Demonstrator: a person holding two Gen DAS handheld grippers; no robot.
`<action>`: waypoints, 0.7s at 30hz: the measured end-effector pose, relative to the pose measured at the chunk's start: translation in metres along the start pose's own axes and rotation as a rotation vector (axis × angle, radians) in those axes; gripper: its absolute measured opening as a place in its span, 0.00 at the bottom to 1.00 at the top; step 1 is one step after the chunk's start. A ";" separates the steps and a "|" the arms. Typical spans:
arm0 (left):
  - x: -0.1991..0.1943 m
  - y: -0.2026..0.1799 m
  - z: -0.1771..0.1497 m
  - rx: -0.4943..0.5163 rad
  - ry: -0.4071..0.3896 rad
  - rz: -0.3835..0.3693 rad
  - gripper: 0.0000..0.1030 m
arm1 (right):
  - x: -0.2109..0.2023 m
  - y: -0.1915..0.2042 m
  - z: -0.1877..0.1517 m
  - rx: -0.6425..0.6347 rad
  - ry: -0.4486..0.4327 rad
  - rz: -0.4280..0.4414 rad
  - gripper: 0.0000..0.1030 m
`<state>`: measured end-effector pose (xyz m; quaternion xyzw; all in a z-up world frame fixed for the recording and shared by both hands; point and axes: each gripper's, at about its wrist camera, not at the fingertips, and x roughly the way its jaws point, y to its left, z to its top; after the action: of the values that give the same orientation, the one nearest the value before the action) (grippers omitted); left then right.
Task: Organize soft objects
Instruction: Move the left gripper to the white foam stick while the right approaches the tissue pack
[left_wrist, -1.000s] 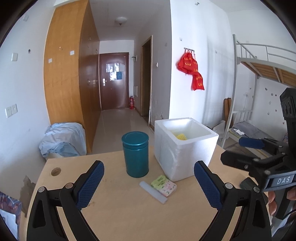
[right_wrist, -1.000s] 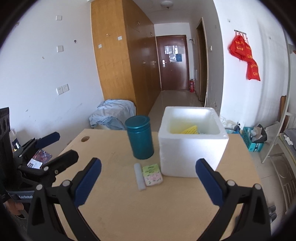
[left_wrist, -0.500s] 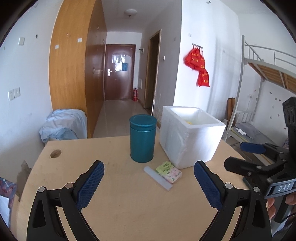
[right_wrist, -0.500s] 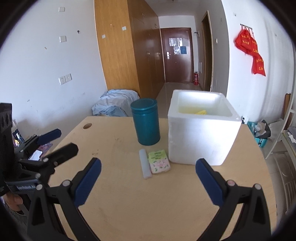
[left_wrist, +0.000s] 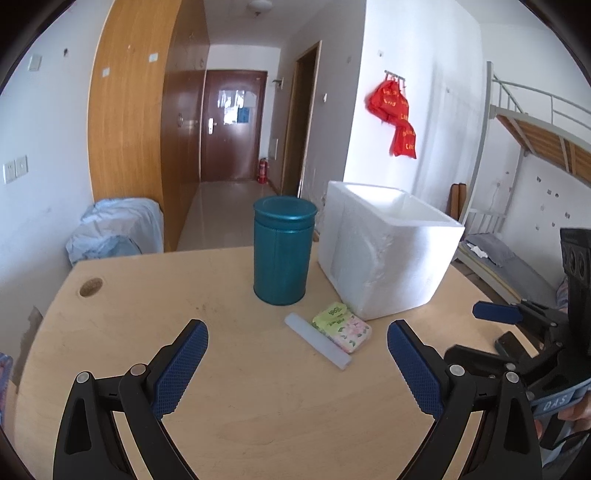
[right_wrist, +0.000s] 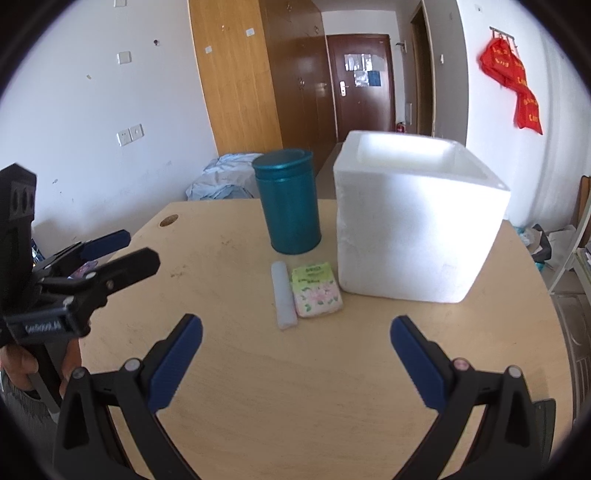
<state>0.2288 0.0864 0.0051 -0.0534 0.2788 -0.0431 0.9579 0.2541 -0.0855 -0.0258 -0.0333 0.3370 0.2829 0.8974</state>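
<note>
The table (left_wrist: 258, 424) is looking like smooth, pale wood. The box (right_wrist: 417, 236) is looking like rough white foam, the blue can (right_wrist: 290, 206) like shiny metal.

- "DAS" on a grey tag on my right gripper (left_wrist: 517, 334), right of my left jaws.
- Tissue pack (right_wrist: 316, 290) ahead between my jaws: print too small to read.
- Red bags (left_wrist: 397, 118): gold characters, illegible.

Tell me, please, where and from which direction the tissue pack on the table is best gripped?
Probably from above, across the tissue pack: it lies flat, so only the top is open. Set the fingers on its near and far ends, because the white stick lies along one long side and the foam box crowds the other.
</note>
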 end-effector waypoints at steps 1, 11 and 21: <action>0.005 0.001 -0.001 -0.003 0.011 -0.005 0.95 | 0.003 -0.001 -0.001 -0.003 0.007 0.006 1.00; 0.058 -0.004 -0.012 0.039 0.073 -0.048 0.95 | 0.043 -0.010 -0.005 -0.058 0.078 0.049 0.88; 0.107 0.001 -0.006 0.026 0.114 -0.010 0.95 | 0.077 -0.021 0.000 -0.095 0.106 0.062 0.85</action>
<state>0.3154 0.0747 -0.0572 -0.0396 0.3322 -0.0543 0.9408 0.3122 -0.0658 -0.0764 -0.0803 0.3709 0.3241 0.8666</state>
